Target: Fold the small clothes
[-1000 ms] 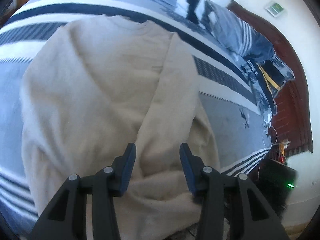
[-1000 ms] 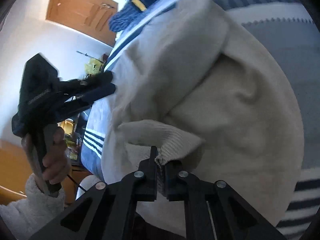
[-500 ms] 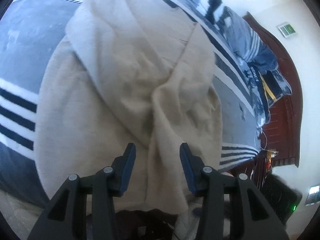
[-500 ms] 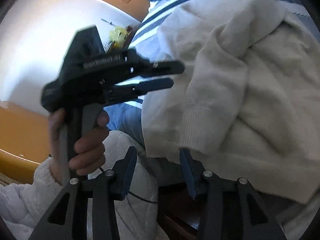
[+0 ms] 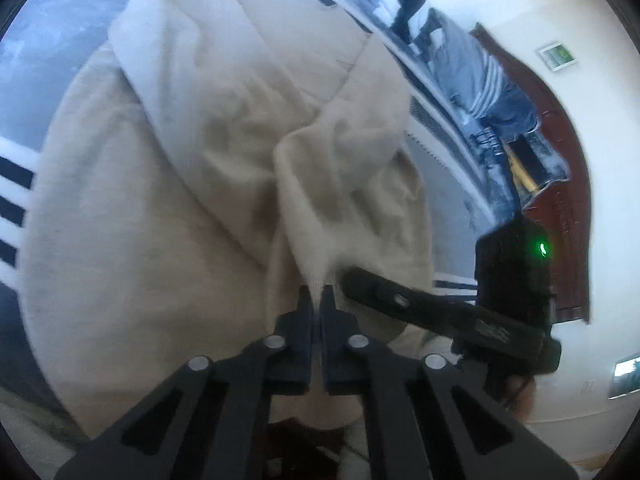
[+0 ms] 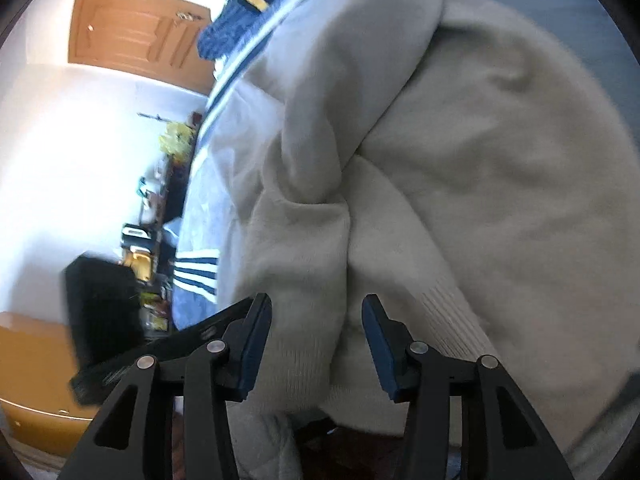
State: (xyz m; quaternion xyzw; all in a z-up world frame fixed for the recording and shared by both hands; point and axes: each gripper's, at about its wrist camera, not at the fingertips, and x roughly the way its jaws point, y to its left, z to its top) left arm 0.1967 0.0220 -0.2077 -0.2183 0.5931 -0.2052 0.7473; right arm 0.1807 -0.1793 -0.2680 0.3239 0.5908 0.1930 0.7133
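A cream knit sweater (image 5: 180, 160) lies on a bed with a blue and white striped cover (image 5: 24, 60), both sleeves folded in over its body. My left gripper (image 5: 316, 294) is shut on a raised fold of one sleeve near the bed's front edge. To its right, the right gripper's black finger (image 5: 400, 300) lies against the same cloth. In the right wrist view, my right gripper (image 6: 316, 312) stands open over the sweater (image 6: 480, 160). A ribbed sleeve cuff (image 6: 304, 344) lies loose between its blue pads. The left gripper (image 6: 104, 300) shows blurred at the lower left.
Blue clothes and pillows (image 5: 480, 92) are piled at the far side of the bed, by a dark red headboard (image 5: 560, 200). A blue and yellow garment (image 6: 248, 0) lies at the bed's far end. Beyond are a wooden door (image 6: 132, 36) and a cluttered shelf (image 6: 160, 200).
My left gripper came down to the sweater's near edge and shut on the sleeve fold. My right gripper let go of the cuff, opened, and now sits lower over it.
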